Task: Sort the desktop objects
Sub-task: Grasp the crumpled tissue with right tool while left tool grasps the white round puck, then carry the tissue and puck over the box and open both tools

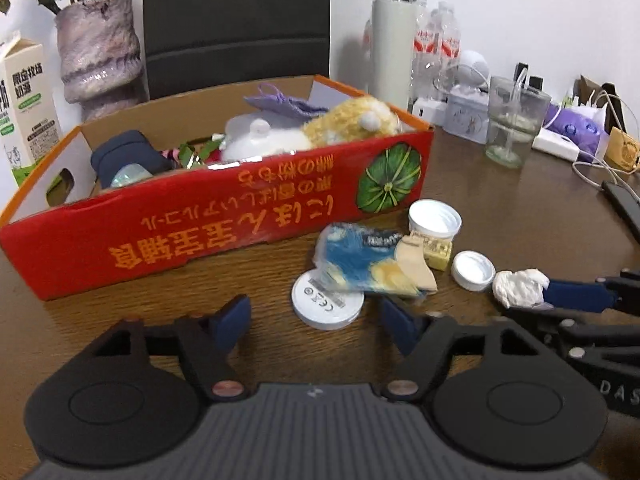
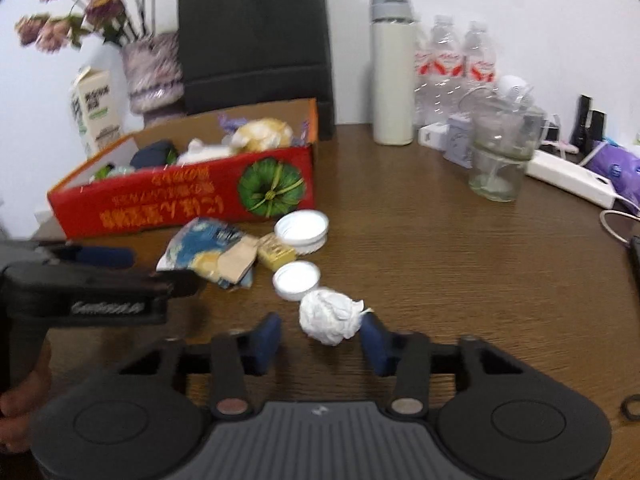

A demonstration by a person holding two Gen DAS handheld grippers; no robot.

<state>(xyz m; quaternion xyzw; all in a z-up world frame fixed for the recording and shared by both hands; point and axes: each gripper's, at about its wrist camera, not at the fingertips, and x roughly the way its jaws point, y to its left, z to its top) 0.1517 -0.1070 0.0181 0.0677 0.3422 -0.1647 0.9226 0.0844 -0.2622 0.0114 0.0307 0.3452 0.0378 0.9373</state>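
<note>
A red cardboard box [image 1: 208, 216] [image 2: 184, 196] holds a yellow plush toy [image 1: 352, 120], a white plush, a purple pouch and a dark case. In front of it lie a blue-and-yellow wrapper [image 1: 368, 260] [image 2: 204, 252], a white disc [image 1: 326, 304], two white lids [image 1: 434, 218] [image 1: 473, 271], a yellow block [image 1: 438, 254] and a crumpled white paper ball [image 1: 520, 286] [image 2: 330, 316]. My left gripper [image 1: 316, 326] is open and empty just short of the disc. My right gripper [image 2: 320, 340] is open, its fingers on either side of the paper ball.
Along the back stand a vase of flowers [image 1: 98, 48], a milk carton [image 1: 24, 104], a black chair back [image 1: 236, 24], a white thermos [image 1: 394, 40], water bottles [image 1: 438, 44], a glass [image 1: 514, 120], a small tin [image 1: 468, 112] and a power strip with cables [image 2: 568, 178].
</note>
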